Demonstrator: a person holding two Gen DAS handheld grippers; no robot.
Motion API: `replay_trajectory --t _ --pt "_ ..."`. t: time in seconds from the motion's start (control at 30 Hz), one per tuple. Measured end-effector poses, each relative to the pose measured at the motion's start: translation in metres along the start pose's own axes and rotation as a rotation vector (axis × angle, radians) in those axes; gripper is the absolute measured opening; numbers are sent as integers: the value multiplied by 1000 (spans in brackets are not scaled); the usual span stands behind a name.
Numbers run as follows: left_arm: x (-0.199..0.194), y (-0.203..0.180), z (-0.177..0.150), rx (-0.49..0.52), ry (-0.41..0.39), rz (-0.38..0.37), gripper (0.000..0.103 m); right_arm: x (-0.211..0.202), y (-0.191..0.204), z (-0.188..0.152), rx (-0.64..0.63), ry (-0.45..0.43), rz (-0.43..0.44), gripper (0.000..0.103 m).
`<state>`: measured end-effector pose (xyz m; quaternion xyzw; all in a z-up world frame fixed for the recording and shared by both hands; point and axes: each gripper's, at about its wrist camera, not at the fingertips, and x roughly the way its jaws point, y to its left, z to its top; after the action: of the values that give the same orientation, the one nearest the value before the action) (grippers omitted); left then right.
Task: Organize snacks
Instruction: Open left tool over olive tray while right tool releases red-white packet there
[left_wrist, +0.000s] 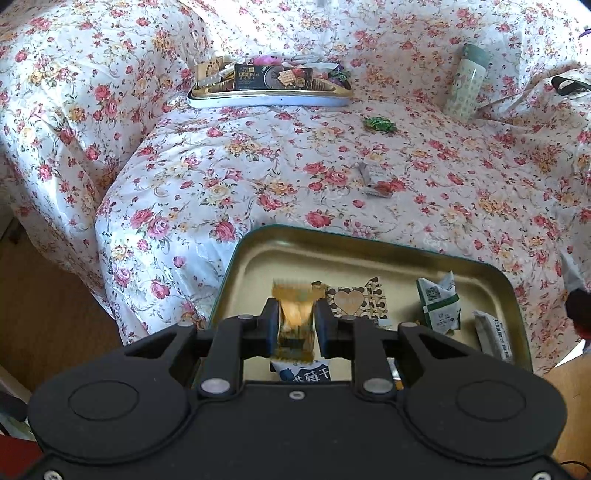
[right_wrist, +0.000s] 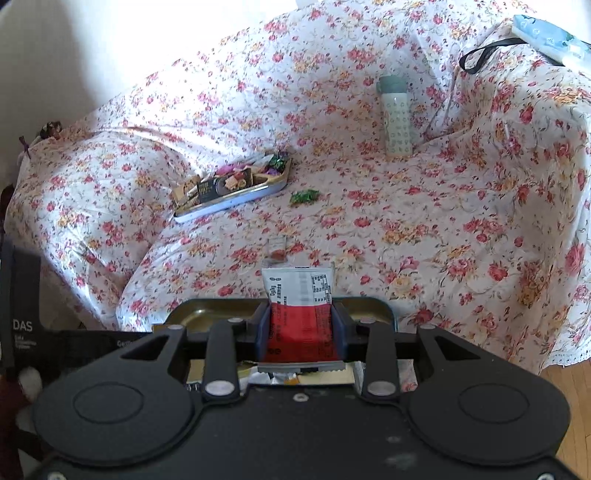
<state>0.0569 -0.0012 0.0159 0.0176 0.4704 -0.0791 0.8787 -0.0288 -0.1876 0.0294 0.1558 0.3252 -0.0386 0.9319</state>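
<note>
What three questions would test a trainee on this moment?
1. True or false: the right gripper holds a red-and-white packet.
2. The green candy lies: A in the far tray; B on the cloth; C in the near tray.
3. Fill in: the bottle stands ___.
Key: 1 true; 2 B; 3 upright.

Near tin (right_wrist: 369, 308) mostly behind tongs
</note>
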Motion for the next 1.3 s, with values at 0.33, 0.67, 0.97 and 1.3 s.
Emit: replay_trajectory --t 0.33,0.67,0.97,1.3 --pt "-7 3 -4 -8 -18 9 47 3 2 -3 -11 31 -4 37" --pt "-6 2 -12 -4 3 10 47 5 8 -4 -39 43 19 42" --pt "-6 -5 -19 33 14 49 48 10 16 -7 -89 78 -20 53" --pt "-6 -12 -29 78 8 100 54 20 21 -15 -137 125 -71 77"
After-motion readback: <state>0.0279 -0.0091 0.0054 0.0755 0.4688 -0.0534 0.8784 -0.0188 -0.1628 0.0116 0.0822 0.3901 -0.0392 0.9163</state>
